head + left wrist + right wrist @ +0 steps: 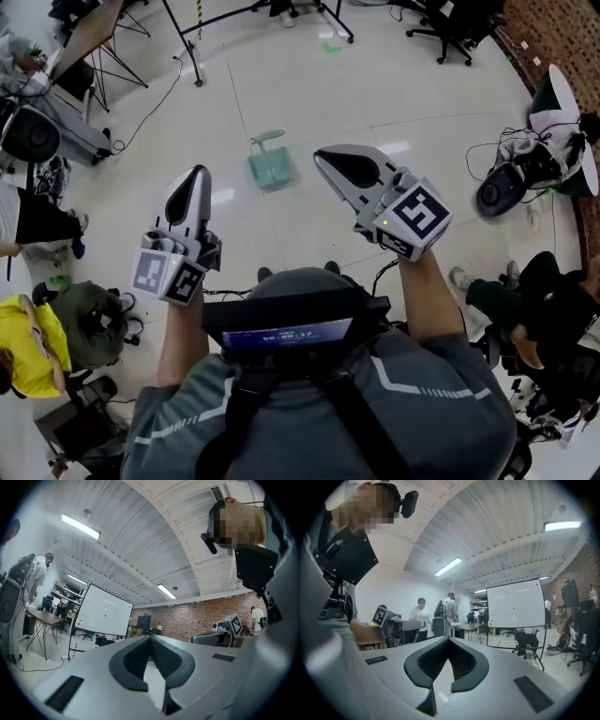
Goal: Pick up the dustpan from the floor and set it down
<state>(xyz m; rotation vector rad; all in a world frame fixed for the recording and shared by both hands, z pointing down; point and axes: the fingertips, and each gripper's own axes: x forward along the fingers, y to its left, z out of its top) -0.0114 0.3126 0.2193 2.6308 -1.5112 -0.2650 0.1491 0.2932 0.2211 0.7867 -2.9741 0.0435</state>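
Observation:
In the head view a pale green dustpan (270,164) lies on the light floor ahead of me, its handle pointing away. My left gripper (194,174) is held up level at the left, short of the dustpan and well above it. My right gripper (324,158) is raised at the right, its tip beside the dustpan in the picture but high above the floor. Both are shut with nothing between the fingers. In the left gripper view the left gripper (151,637) points across the room, as does the right gripper (449,640) in the right gripper view; neither view shows the dustpan.
Stand legs and a cable (183,56) cross the floor at the back left. Office chairs (450,23) stand at the back right. Bags (84,323) lie at my left and a black round device (497,192) at my right. A projector screen (103,616) and people (419,616) stand further off.

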